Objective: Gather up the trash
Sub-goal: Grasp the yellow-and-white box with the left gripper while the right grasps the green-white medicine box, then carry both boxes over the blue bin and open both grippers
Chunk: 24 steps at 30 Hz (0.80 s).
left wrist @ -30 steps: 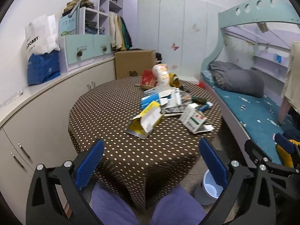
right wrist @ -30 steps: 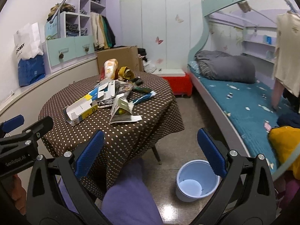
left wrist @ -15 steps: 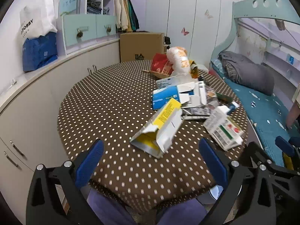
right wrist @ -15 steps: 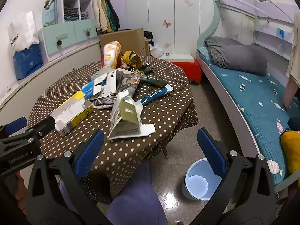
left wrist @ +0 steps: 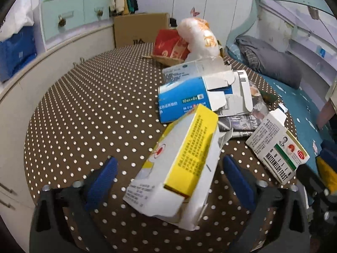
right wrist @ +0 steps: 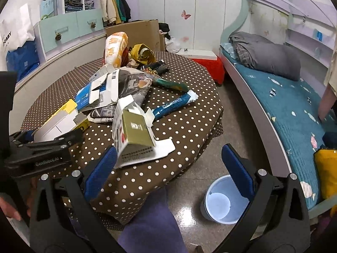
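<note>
1. Polka-dot table (left wrist: pixel 84 109) is strewn with trash; the bin (right wrist: pixel 220 205) on the floor looks empty (nothing collected yet).
2. Left gripper (left wrist: pixel 170 181) is closing around the yellow carton (left wrist: pixel 185 158), pads not yet touching.
3. Right gripper (right wrist: pixel 168 168) hangs open, empty.

The left gripper (left wrist: pixel 169 179) hangs low over a dotted table (left wrist: pixel 84 113), its jaws closing around a yellow box (left wrist: pixel 181 164) without touching it. At one o'clock of that box lies a blue box (left wrist: pixel 181 101); at three o'clock a white carton (left wrist: pixel 278 145). Farther off, at twelve, a red bag (left wrist: pixel 168 46) leans beside a white bag (left wrist: pixel 200 35).
</note>
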Available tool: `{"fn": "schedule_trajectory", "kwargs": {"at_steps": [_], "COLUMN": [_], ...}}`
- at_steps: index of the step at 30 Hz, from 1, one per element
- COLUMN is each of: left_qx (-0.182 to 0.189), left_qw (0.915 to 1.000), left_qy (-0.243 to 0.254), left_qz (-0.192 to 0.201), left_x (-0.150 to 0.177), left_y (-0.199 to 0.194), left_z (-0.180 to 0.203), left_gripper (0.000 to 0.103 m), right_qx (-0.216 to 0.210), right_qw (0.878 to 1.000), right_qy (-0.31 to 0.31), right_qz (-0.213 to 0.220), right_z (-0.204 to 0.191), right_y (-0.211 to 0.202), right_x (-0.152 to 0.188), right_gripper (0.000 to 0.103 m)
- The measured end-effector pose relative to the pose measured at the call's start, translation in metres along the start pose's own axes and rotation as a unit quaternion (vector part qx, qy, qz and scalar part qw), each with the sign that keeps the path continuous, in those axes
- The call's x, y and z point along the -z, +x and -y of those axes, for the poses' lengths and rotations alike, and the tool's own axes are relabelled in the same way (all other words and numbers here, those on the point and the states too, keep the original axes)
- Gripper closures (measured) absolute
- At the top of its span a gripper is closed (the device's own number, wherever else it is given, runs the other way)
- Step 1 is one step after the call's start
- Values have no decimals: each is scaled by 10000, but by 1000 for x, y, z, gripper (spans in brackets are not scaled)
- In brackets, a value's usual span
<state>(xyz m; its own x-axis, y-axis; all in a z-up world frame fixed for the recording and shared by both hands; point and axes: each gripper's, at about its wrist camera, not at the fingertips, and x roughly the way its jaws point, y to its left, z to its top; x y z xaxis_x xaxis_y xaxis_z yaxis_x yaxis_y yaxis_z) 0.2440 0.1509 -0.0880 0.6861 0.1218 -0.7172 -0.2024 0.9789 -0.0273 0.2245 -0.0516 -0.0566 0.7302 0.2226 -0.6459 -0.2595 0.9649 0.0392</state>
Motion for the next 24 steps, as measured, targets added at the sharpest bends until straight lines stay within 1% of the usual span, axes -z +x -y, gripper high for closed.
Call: {"fn": "schedule_trajectory", "kwargs": {"at_steps": [1,2,4,5,8,10,13,14,15,16,17,20,22,24], "left_qx": [-27,20,306,353,224,229,146,87,77,84,83,37,71,96], "left_qw": [10000,10000,9993,9990,9988,9986,9986,9987,9988,9988,9988,9990,9991,9992], "left_qy": [7,-68,-215,-279,-399,-446,-479,-452,-440,-438,-438,-371,-336,-274], "left_qz": [30,31,33,56,164,178,183,203,212,213,215,245,253,268], "left_x": [1,3,5,6,10,12,14,15,15,16,18,13,13,14], "left_y": [-3,-5,-9,-12,-21,-26,-28,-28,-29,-29,-30,-31,-33,-35], "left_z": [-2,-6,-15,-20,-30,-34,-40,-40,-39,-38,-37,-36,-33,-28], "left_gripper": [41,41,42,43,44,45,46,46,46,46,46,46,46,46], "right_qx": [-34,-99,-218,-258,-393,-470,-370,-376,-349,-370,-450,-548,-628,-620], "right_qw": [10000,9999,9996,9994,9983,9973,9972,9969,9967,9965,9968,9962,9959,9962], "right_qy": [-38,-88,-191,-236,-435,-557,-645,-682,-701,-684,-625,-629,-594,-574], "right_qz": [11,21,38,39,-9,-48,-107,-128,-216,-291,-231,-256,-280,-223], "right_z": [-2,-5,-11,-15,-28,-37,-47,-49,-51,-50,-48,-47,-44,-40], "right_y": [0,0,3,4,15,25,43,46,52,55,53,46,42,34], "right_x": [-1,-2,-5,-7,-13,-17,-17,-17,-15,-13,-12,-10,-7,-4], "right_gripper": [6,6,6,6,6,6,7,11,32,40,46,47,47,47]}}
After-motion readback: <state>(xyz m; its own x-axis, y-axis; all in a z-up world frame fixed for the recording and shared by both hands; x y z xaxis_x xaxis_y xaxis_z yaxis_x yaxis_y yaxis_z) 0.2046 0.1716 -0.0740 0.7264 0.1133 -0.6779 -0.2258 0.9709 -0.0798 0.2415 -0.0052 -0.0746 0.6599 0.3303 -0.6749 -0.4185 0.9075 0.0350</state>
